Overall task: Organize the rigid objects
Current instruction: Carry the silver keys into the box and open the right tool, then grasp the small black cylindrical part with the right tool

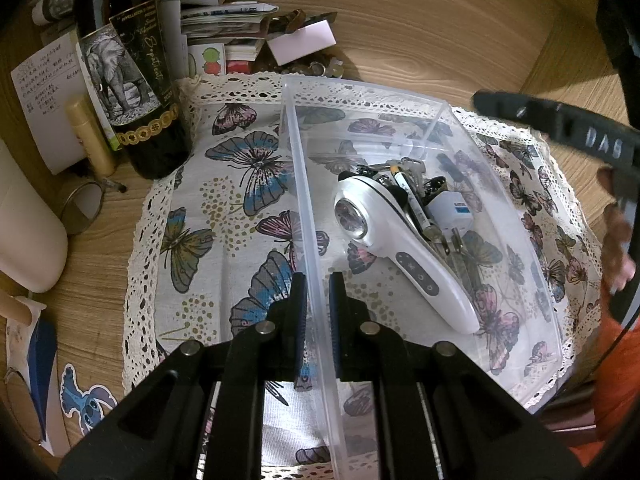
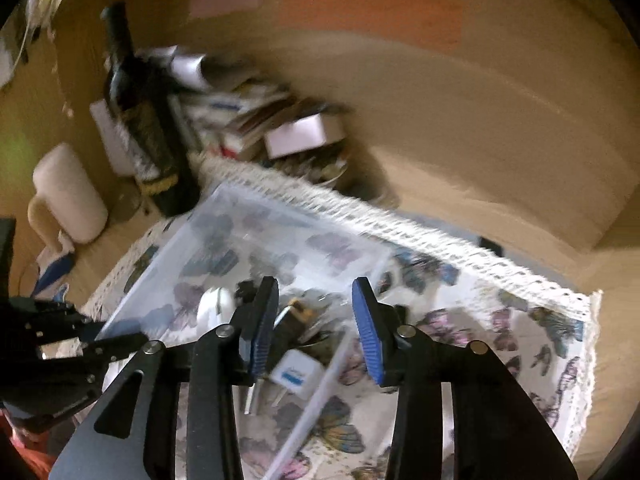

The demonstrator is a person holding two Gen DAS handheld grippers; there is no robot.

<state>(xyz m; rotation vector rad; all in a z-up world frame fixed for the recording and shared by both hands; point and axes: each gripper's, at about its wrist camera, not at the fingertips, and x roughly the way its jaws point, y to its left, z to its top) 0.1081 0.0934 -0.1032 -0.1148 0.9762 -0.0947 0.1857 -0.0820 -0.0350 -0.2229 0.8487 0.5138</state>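
Observation:
A clear plastic box (image 1: 420, 108) sits on a butterfly-print cloth (image 1: 224, 208). Inside lie a white handheld device (image 1: 400, 248), a white plug adapter (image 1: 454, 216), and dark small items with keys (image 1: 404, 184). My left gripper (image 1: 318, 284) is shut on the box's left wall. My right gripper (image 2: 314, 320) is open and empty above the box's right rim; the view is blurred. The adapter (image 2: 298, 372) and the box (image 2: 256, 220) show below it. The right gripper also appears in the left wrist view at the right edge (image 1: 560, 128).
A dark wine bottle (image 1: 132, 80) stands at the cloth's far left corner, with a paper stack (image 1: 224, 28), coins (image 1: 316, 66), a cream cylinder (image 1: 90, 136) and a white mug (image 1: 28, 236) around it. A wooden wall (image 1: 440, 20) rises behind.

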